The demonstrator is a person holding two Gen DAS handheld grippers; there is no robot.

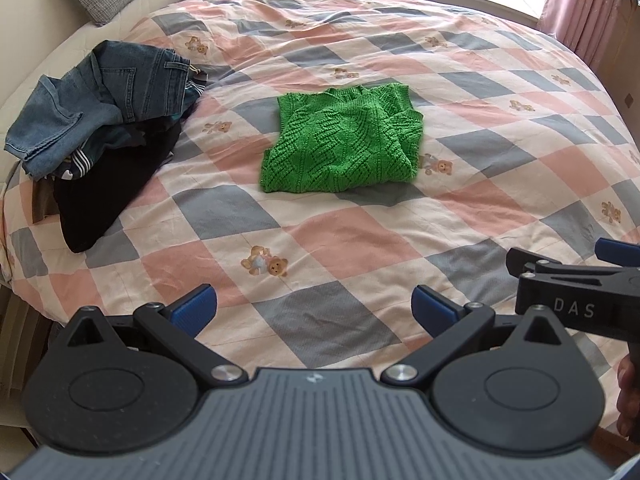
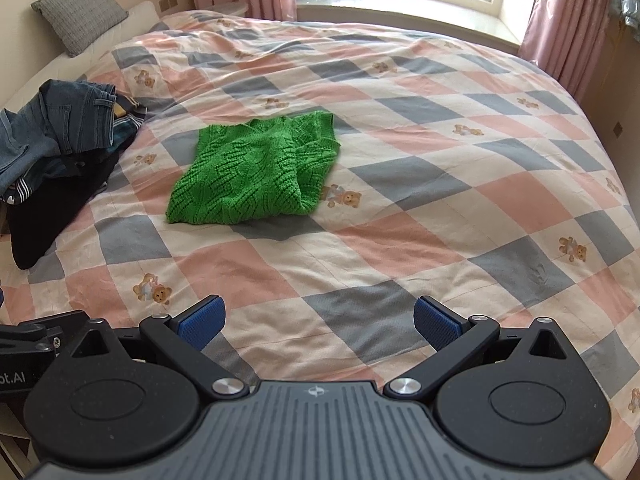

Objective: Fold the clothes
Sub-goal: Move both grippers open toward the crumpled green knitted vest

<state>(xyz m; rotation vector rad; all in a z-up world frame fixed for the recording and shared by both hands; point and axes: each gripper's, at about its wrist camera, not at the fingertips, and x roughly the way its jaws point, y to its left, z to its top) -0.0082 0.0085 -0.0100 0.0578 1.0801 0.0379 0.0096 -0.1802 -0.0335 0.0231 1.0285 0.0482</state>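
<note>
I am looking over the bed (image 1: 460,208), its checked quilt serving as my folding area. At its left edge the unfolded pile (image 1: 100,132), jeans on top of dark garments, is waiting, I judge. The green knit sweater (image 1: 344,140) is lying mid-bed, already folded in on itself, well apart from both tools. My left gripper (image 1: 314,312) and right gripper (image 2: 318,322) are hovering with jaws spread wide, holding nothing. Only the left view is showing a hand (image 1: 630,396) at its right edge.

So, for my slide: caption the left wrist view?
Open left gripper faces a folded green sweater on the quilt.
</note>
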